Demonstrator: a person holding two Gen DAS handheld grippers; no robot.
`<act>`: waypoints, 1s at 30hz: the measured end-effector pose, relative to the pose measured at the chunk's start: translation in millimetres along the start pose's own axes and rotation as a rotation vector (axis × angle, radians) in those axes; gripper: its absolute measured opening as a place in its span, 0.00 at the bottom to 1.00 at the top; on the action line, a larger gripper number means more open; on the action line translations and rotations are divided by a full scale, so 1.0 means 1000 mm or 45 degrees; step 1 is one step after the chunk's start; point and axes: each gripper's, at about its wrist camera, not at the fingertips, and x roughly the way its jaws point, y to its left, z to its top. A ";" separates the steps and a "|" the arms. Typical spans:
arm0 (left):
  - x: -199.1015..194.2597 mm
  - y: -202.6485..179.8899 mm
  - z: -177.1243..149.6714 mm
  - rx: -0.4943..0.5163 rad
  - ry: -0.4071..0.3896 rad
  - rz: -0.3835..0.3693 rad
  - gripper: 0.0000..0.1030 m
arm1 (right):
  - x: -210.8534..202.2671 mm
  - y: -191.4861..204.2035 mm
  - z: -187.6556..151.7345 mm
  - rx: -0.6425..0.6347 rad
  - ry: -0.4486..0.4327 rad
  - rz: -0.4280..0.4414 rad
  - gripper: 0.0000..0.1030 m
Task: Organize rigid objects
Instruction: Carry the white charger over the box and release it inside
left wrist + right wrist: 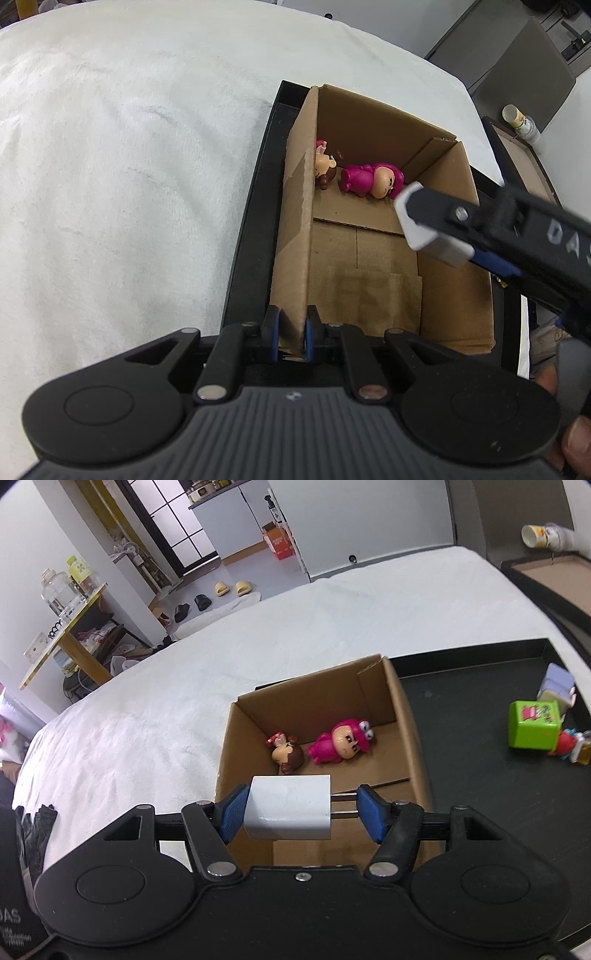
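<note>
An open cardboard box [373, 258] stands on a black tray [251, 221]. My left gripper [292, 325] is shut on the box's near left wall, one pad on each side. Inside lie a pink figure [369, 179] and a small brown-haired figure [325, 168]. My right gripper [301, 808] is shut on a white charger plug [290, 805]: one pad is on its body, the other on its prongs. It hangs over the box [406, 731], near the figures [341, 742]. In the left wrist view the charger [428, 225] comes in from the right.
On the tray [480, 794] to the right lie a green cube [533, 729], a red figure [565, 744] and a pale blue box [557, 686]. White cloth [110, 184] covers the table left of the tray. A cup [543, 535] lies at the far right.
</note>
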 end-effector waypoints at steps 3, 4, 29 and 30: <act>0.001 0.000 0.001 -0.003 0.004 -0.003 0.12 | 0.006 -0.002 0.002 0.056 -0.013 0.066 0.61; 0.001 0.000 0.001 -0.004 0.005 -0.004 0.12 | 0.009 -0.004 0.003 0.092 -0.011 0.091 0.62; -0.002 -0.003 0.001 0.007 -0.002 0.037 0.13 | -0.031 -0.014 0.004 0.003 0.066 0.097 0.64; -0.002 -0.004 0.000 0.009 -0.003 0.041 0.13 | -0.033 -0.015 0.005 -0.001 0.066 0.096 0.64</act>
